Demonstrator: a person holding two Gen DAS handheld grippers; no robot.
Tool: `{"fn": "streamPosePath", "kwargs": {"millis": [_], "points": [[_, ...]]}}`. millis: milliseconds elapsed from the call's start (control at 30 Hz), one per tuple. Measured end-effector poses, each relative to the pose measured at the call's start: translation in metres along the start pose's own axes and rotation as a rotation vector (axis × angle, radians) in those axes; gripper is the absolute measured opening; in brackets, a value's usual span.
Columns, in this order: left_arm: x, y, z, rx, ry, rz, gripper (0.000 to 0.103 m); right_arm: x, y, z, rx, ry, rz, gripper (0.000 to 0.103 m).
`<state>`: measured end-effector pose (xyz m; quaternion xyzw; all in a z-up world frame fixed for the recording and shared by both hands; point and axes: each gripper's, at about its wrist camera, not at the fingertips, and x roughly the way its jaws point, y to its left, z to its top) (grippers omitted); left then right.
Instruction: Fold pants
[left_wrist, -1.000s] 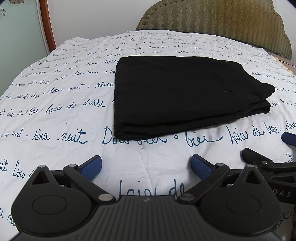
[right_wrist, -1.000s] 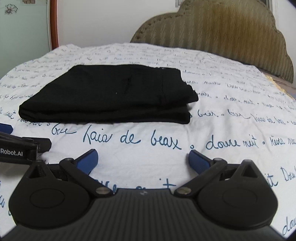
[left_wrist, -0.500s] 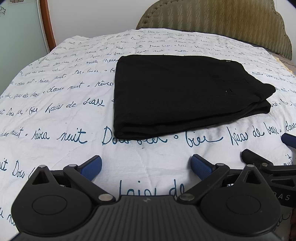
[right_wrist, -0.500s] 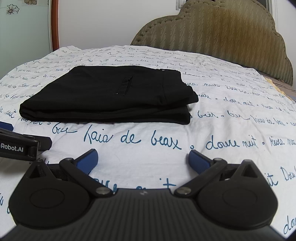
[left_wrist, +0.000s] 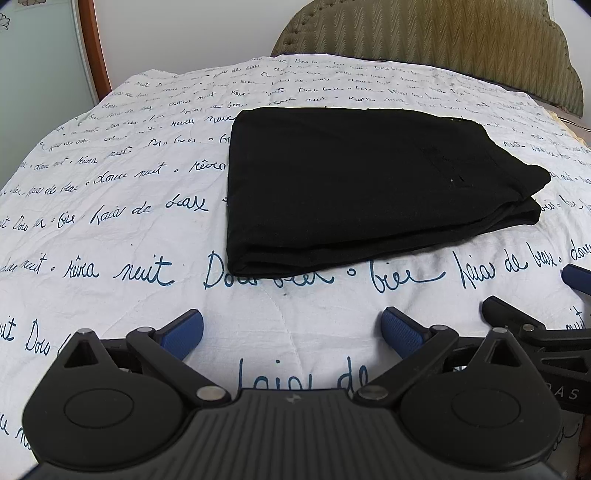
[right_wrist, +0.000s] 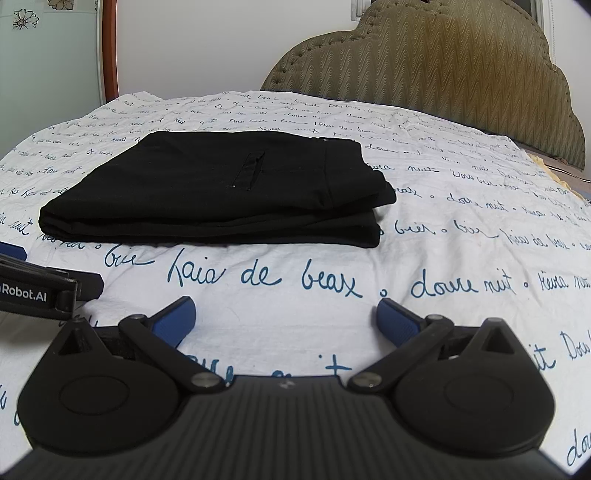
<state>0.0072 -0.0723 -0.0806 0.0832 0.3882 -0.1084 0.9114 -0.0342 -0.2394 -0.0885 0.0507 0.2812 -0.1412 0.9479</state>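
Black pants (left_wrist: 362, 184) lie folded into a flat rectangular stack on the bed, ahead of both grippers; in the right wrist view the pants (right_wrist: 221, 188) show a pocket slit on top. My left gripper (left_wrist: 291, 328) is open and empty, low over the sheet, short of the stack's near edge. My right gripper (right_wrist: 284, 315) is open and empty, also short of the near edge. Each gripper shows in the other's view: the right one at the right edge (left_wrist: 535, 328), the left one at the left edge (right_wrist: 44, 284).
The bed has a white sheet with blue handwriting (left_wrist: 110, 229). A padded olive headboard (right_wrist: 443, 66) stands behind it. A wood-framed glass panel (left_wrist: 44, 66) and white wall are at the far left.
The right wrist view has tilted up slightly, showing more headboard. The pants have not moved and both grippers stay open.
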Motion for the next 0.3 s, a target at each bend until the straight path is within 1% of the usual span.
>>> {"fn": "streamPosePath", "kwargs": {"millis": [300], "points": [[-0.0018,-0.0011,-0.0014,0.015,-0.015,0.003,0.103,0.0000,-0.0001,-0.0001,0.000,0.000,0.000,0.103]]}}
